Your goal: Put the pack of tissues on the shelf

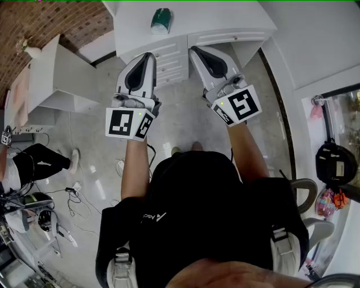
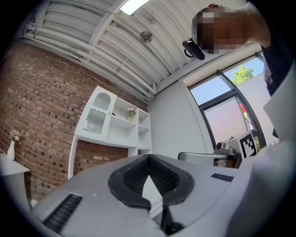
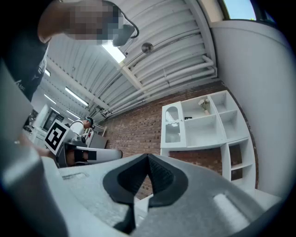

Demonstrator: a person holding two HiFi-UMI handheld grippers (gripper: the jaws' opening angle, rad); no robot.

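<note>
Green and white film wraps the pack of tissues [image 1: 161, 21], which lies on the far white tabletop [image 1: 225, 17], above a bank of drawers [image 1: 171, 59]. It is on its own there, with bare top around it. In the head view it sits beyond both of my claw tips and slightly left of the gap between them, and nothing touches it.

The left claw [image 1: 148, 56] is fully closed, pad against pad, with nothing in it. The right claw [image 1: 194, 49] looks the same, with its pads meeting at the tip and nothing between them. Both are tilted a little upward, so neither gripper view shows the pack. What they show is the white shelf unit [image 3: 203, 132] against the brick wall [image 3: 138, 125], with several compartments that look free.

I expect the pack to be very light and soft. It should give under the pads rather than resist, and the glossy wrapper will probably be slippery. It isn't fragile, but a hard squeeze would crumple it, and a pinch at one end would let it droop or twist out.

I would open one claw wide, bring it down over the middle of the pack across its narrower width, and close only until the film dimples. I would keep the pack level on the way to the shelf. I judge one claw to be enough, with the other free to steady the pack if it slides.
</note>
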